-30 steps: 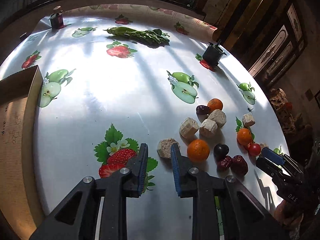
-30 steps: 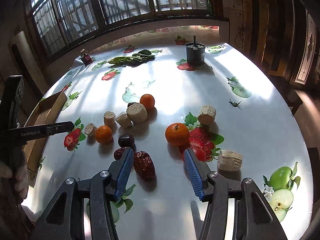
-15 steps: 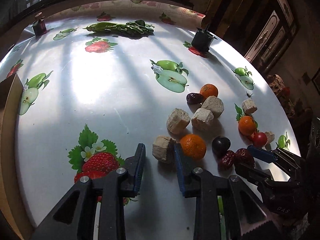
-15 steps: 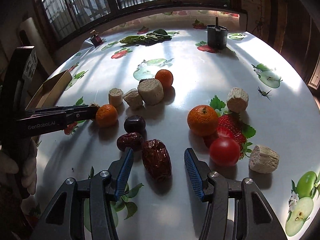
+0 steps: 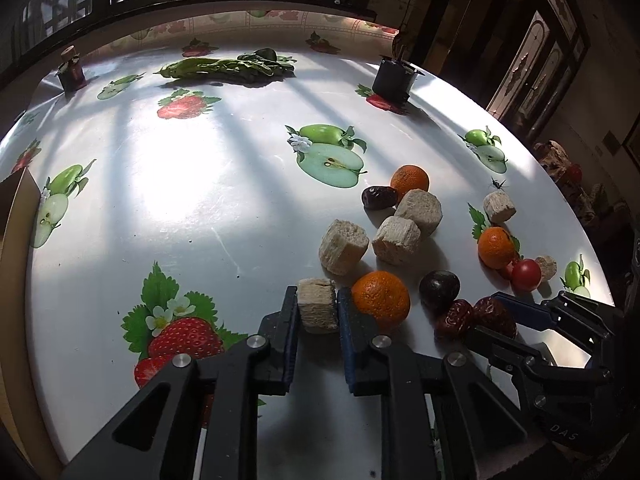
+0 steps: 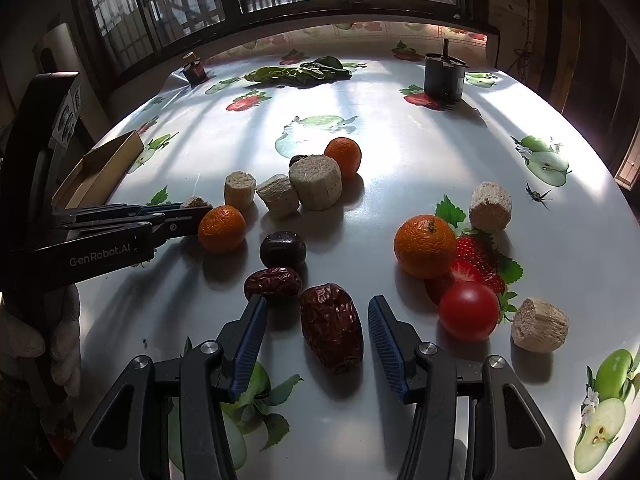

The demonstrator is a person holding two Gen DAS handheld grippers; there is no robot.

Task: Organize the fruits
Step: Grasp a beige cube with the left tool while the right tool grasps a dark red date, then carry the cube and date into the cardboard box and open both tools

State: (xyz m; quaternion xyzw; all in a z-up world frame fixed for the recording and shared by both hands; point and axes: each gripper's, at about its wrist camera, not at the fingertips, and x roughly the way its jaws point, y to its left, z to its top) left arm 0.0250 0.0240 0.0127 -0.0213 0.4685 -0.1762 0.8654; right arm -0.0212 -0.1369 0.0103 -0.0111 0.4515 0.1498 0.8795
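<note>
The left gripper (image 5: pixel 318 312) is clamped on a small beige fibrous cylinder chunk (image 5: pixel 317 309) resting on the glossy white fruit-printed surface (image 5: pixel 180 200), just beside a round orange tangerine (image 5: pixel 381 299). The right gripper (image 6: pixel 314 330) is closing, its blue pads (image 6: pixel 250 336) straddling a large wrinkled dark-red date (image 6: pixel 333 328) without yet pressing it. A smaller red date (image 6: pixel 274 284) lies just beyond the left pad, a red cherry tomato (image 6: pixel 469 310) to the right.

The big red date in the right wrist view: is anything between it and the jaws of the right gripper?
Nothing visible. The big red date lies between the closing jaws of the right gripper, with bare table on both sides.
</note>
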